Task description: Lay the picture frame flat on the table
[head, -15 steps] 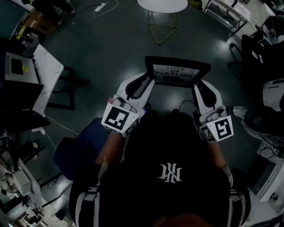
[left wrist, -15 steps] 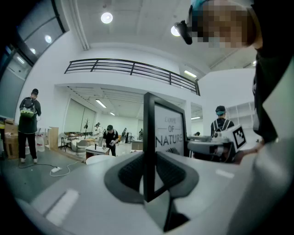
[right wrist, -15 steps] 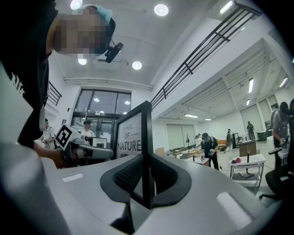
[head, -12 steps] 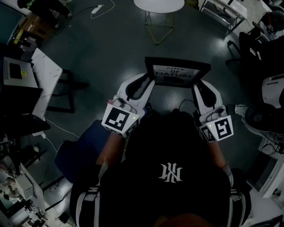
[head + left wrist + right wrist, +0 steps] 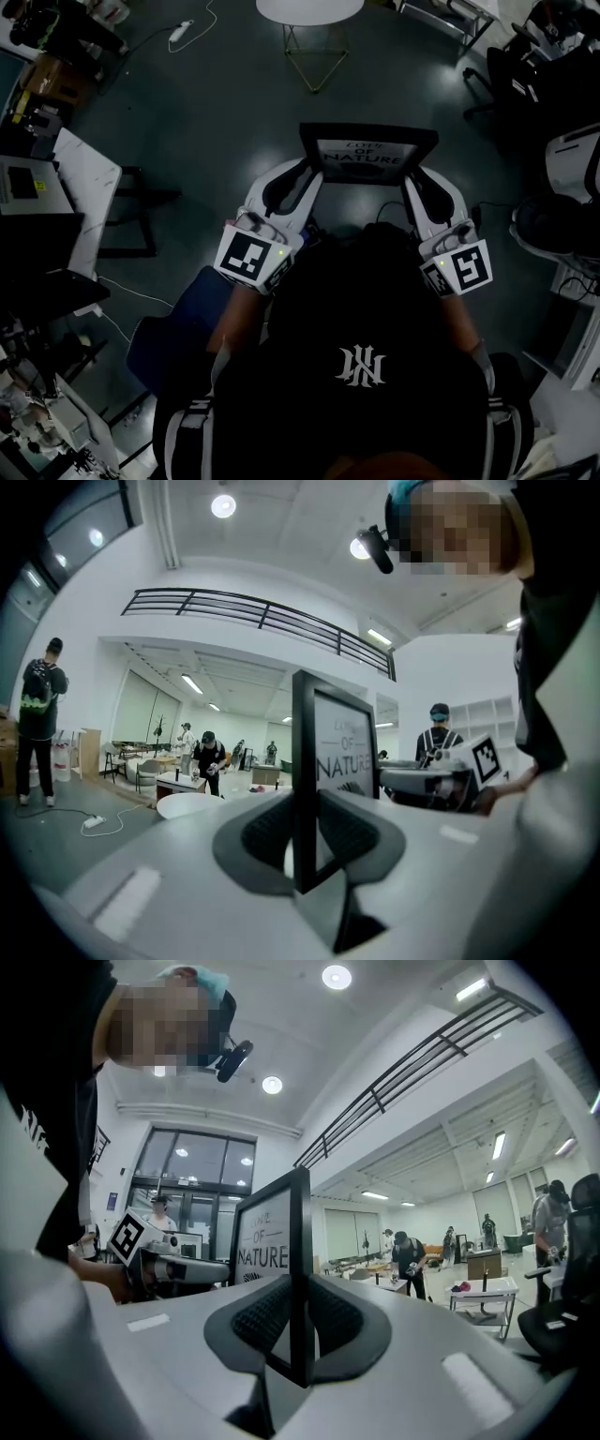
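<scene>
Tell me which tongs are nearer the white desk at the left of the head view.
Left. The left tongs grip the picture frame's left edge, on the side toward the white desk; the right tongs grip its right edge, farther away.

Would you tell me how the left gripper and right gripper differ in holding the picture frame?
The left gripper clamps the picture frame by its left edge; the right gripper by its right edge. The left gripper's marker cube shows a different pattern from the right gripper's cube. Both are shut on the black border, holding it upright.
</scene>
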Tool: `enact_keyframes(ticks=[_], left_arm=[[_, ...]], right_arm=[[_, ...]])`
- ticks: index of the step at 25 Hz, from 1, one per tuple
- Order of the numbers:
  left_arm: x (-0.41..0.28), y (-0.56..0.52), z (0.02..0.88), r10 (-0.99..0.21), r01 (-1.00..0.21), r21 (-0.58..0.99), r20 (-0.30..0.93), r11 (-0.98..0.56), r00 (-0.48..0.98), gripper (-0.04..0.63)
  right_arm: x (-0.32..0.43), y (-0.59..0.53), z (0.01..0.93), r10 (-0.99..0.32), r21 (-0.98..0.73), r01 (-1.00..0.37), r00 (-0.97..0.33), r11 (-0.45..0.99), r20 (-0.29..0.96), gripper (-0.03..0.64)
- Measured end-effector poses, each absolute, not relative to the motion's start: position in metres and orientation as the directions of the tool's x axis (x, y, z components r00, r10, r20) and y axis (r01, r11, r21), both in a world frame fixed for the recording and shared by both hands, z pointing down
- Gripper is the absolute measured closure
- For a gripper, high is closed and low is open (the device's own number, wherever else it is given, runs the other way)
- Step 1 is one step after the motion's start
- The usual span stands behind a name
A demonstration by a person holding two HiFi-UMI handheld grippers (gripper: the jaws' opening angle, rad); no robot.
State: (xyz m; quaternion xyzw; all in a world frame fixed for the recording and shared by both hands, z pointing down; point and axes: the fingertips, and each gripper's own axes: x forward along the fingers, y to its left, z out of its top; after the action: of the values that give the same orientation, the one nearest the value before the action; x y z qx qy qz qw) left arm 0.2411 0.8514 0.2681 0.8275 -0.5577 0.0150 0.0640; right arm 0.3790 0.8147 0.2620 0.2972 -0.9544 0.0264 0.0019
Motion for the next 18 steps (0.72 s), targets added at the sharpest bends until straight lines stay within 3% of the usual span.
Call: enact_keyframes(ticks=[18], left_arm=[[0.232, 0.831, 0.274, -0.930, -0.930, 0.116, 0.077, -0.350, 0.359, 0.520]], right_arm=[[0.368, 0.791, 0.263, -0.536, -0.051, -0.537, -0.844, 0.842, 0.041, 0.563]])
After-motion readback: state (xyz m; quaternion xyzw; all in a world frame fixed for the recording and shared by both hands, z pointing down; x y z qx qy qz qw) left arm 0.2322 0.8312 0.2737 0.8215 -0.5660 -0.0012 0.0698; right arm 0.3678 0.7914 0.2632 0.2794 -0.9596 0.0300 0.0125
